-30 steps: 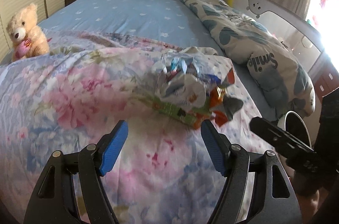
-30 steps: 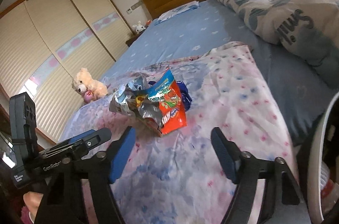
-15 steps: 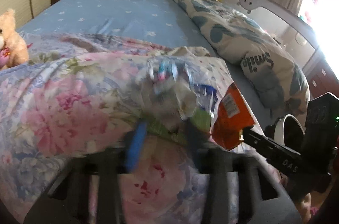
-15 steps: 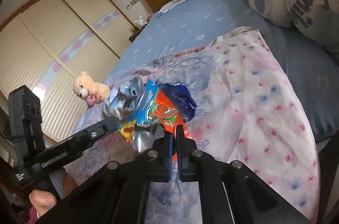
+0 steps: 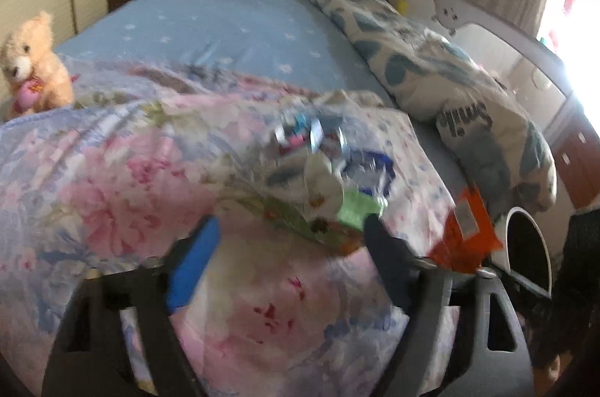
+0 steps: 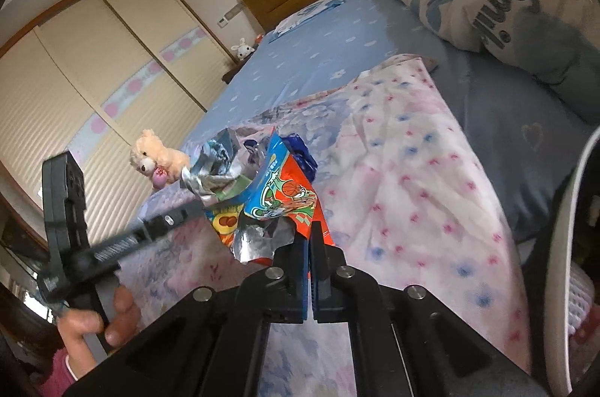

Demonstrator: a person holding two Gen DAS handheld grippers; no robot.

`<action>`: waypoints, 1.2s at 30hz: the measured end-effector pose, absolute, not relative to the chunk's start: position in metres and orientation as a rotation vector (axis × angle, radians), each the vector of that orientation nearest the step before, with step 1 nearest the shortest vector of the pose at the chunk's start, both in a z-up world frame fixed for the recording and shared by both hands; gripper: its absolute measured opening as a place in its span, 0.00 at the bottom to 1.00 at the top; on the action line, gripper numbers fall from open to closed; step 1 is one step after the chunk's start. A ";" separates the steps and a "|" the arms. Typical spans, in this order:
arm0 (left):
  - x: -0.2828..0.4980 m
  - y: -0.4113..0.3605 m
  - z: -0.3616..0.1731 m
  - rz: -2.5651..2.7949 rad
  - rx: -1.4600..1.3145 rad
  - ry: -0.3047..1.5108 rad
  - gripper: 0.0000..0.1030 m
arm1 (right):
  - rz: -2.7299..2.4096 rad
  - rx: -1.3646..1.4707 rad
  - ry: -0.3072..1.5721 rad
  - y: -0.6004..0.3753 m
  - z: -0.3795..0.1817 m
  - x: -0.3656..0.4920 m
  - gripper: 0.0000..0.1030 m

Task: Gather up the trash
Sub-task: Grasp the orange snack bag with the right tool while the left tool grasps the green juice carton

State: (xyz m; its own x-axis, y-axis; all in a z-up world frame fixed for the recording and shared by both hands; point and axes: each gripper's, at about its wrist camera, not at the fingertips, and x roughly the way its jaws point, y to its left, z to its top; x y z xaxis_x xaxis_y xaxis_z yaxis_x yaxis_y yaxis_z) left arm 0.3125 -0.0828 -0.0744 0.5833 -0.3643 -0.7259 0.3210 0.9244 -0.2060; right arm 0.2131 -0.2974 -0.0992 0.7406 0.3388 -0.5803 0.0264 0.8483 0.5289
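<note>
- Progress: early stage, by my reading. One wrapper is gripped; none is seen inside the bin [image 5: 540, 235] yet.
- Right gripper [image 6: 309, 239]: jaws pressed together on the lower edge of the orange wrapper [image 6: 288, 202], which stands up from the pinch. Silver foil [image 6: 258, 239] crumples just at 9 o'clock of the grip.
- Left gripper [image 5: 288, 247]: jaws opening, standing wide, pads clear of everything. The green-and-white wrapper [image 5: 322, 205] lies between and just beyond the fingertips, not held. The view is blurred, so finer contact cannot be judged.
- Location: trash pile [image 6: 240, 172] sits on the floral quilt [image 5: 112, 172] at the foot of the bed [image 5: 225, 33], at 12 o'clock from both grippers. The bin stands off the bed edge, at 3 o'clock in the left view.
- Appearance: crumpled snack packets, foil-lined; one orange with cartoon print, one green and white, one dark blue [image 6: 300, 153], one silver-blue [image 6: 217, 149]. Light, springy, liable to slip or drag neighbours along.
- Remaining: carry the orange wrapper to the bin, release, then take the rest.
- Bystander item: teddy [image 5: 33, 66] at 10 o'clock, well apart from the pile.
</note>
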 end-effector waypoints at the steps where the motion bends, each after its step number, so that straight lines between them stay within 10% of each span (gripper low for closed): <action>1: 0.315 -0.084 -0.074 -0.400 -0.059 0.861 0.82 | 0.182 0.546 0.725 -0.299 -0.100 0.211 0.00; 5: 0.331 -0.092 -0.079 -0.368 -0.050 0.864 0.76 | 0.175 0.548 0.725 -0.301 -0.101 0.204 0.00; 6: 0.335 -0.093 -0.082 -0.370 -0.056 0.872 0.65 | 0.174 0.548 0.726 -0.301 -0.101 0.204 0.00; 8: 0.343 -0.095 -0.089 -0.399 -0.073 0.910 0.07 | 0.171 0.543 0.726 -0.301 -0.101 0.200 0.00; 9: 0.344 -0.095 -0.091 -0.402 -0.074 0.923 0.01 | 0.169 0.540 0.724 -0.301 -0.100 0.198 0.00; 18: 0.311 -0.077 -0.084 -0.400 -0.054 0.888 0.00 | 0.158 0.522 0.683 -0.309 -0.084 0.177 0.00; 22: 0.309 -0.074 -0.085 -0.401 -0.068 0.904 0.06 | 0.158 0.522 0.669 -0.312 -0.079 0.167 0.00; 25: 0.310 -0.084 -0.085 -0.378 -0.082 0.896 0.68 | 0.157 0.527 0.660 -0.315 -0.077 0.160 0.00; 26: 0.309 -0.088 -0.085 -0.371 -0.078 0.886 0.74 | 0.154 0.527 0.658 -0.316 -0.076 0.158 0.00; 36: 0.329 -0.154 -0.112 -0.216 0.057 0.917 0.83 | 0.097 0.552 0.663 -0.343 -0.080 0.148 0.00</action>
